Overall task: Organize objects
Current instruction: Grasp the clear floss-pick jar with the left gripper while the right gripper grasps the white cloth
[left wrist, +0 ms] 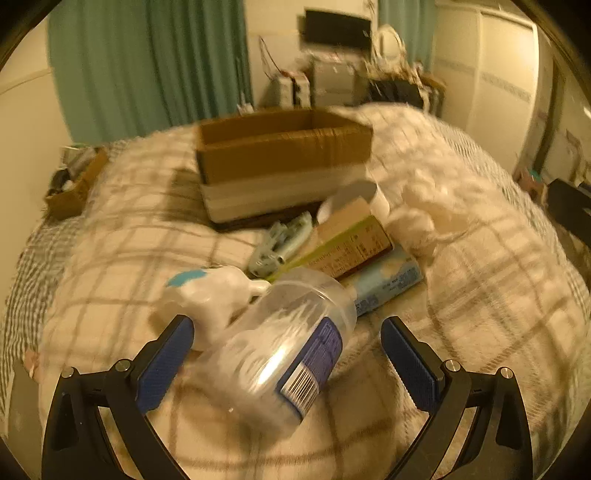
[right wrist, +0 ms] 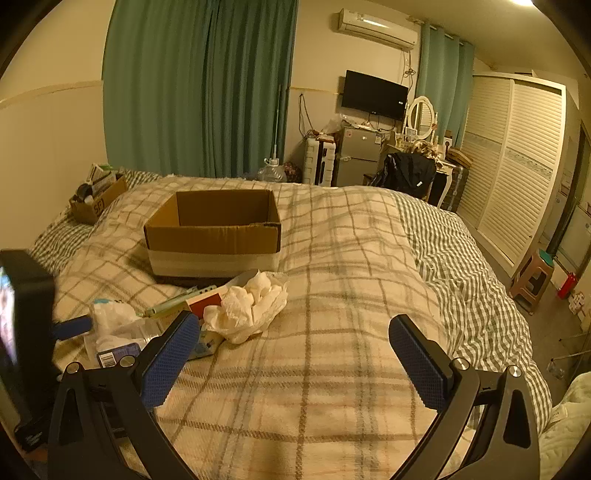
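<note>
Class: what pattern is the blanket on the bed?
Cream blanket with brown-grey plaid; clearest in right wrist view.

Both views have a warm yellow-orange cast and are rather dim. In the right wrist view a bright ceiling lamp [right wrist: 523,2] burns out at the top edge, and the picture is sharp. The open brown cardboard box [right wrist: 218,230] throws a soft shadow to its left on the beige checked blanket [right wrist: 332,332]. The left wrist view is blurred by motion; the same box [left wrist: 280,162] and the far furniture look smeared. A white glare streak lies on the clear plastic spray bottle [left wrist: 280,339]. Fisheye distortion bends walls and curtains, and the corners are black.
</note>
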`<state>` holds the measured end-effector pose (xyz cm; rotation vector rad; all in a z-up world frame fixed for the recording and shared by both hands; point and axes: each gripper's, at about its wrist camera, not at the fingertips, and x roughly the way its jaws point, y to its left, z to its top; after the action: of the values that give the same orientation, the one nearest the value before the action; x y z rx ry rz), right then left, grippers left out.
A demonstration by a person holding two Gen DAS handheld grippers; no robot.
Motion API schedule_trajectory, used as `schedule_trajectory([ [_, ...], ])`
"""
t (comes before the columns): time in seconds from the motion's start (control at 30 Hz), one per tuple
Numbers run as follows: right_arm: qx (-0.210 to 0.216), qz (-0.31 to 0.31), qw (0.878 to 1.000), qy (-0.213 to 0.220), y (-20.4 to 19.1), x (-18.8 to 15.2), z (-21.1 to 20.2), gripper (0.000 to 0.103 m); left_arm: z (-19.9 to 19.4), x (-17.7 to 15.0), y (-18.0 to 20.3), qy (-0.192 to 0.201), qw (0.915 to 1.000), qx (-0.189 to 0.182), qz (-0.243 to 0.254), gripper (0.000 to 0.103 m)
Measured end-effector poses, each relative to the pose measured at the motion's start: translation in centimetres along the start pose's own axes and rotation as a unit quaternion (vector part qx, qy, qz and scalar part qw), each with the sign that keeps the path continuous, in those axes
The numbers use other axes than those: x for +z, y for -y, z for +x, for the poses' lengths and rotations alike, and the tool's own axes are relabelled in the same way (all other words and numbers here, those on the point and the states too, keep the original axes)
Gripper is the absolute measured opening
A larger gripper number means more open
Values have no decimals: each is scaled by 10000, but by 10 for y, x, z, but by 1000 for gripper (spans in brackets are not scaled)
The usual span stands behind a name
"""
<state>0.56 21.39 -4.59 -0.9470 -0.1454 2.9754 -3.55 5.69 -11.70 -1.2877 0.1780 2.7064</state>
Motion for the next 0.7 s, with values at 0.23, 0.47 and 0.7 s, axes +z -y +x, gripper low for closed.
schedule_trajectory([
  [0.23, -25, -64, 9999, -121, -6, -3, 8, 103, 13, -8, -9, -235, 9988, -409, -160, 77],
  [0.47, -13, -184, 9996, -214, -14, -3, 15, 103, -34, -15, -22, 367, 9970, -632, -241, 65],
  [0.7, -19, -411, 9981, -464, -32, 0, 44, 103, -58, 3, -59, 905, 9945, 3, -536, 65],
])
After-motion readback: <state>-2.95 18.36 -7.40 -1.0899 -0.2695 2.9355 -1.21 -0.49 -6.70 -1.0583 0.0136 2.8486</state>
